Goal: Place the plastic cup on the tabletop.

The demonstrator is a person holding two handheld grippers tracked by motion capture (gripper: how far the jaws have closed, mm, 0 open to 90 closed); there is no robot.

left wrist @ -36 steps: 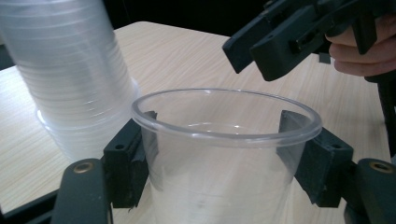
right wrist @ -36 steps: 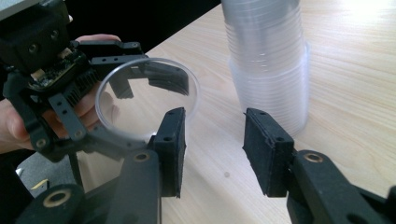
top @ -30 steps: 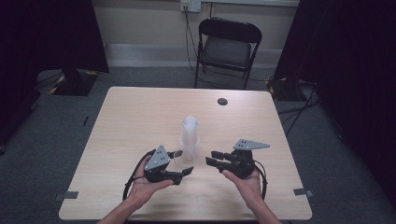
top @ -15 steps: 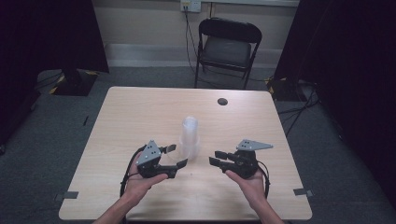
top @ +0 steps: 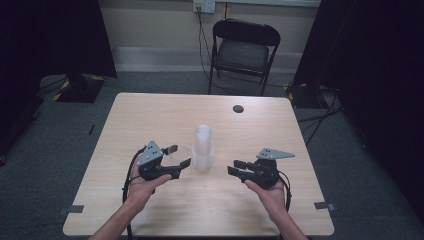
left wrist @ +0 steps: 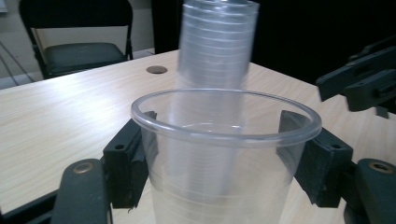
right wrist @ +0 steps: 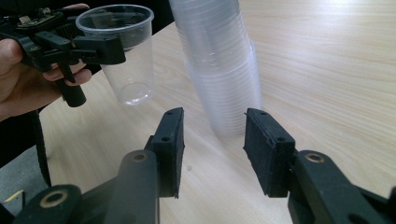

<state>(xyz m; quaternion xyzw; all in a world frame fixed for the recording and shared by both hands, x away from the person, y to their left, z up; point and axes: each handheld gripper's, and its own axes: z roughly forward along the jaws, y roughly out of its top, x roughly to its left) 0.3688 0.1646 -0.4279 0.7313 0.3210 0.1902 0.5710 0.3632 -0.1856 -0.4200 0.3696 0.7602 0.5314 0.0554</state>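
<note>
From the high view, the left gripper (top: 176,156) pinches one clear cup (top: 181,154), pulled off the stack (top: 203,148) and sitting at its 9 o'clock. The right gripper (top: 236,167) waits at the stack's 4 o'clock, spread and holding nothing. One cup is off; many are left. A second ago the left gripper was lower, nearer the person.

In the left gripper view, both pads squeeze the cup (left wrist: 224,154), with the stack (left wrist: 217,42) behind at 12 o'clock.

In the right gripper view, the spread jaws point at the stack (right wrist: 219,65); the cup (right wrist: 122,51) is at 10 o'clock.
</note>
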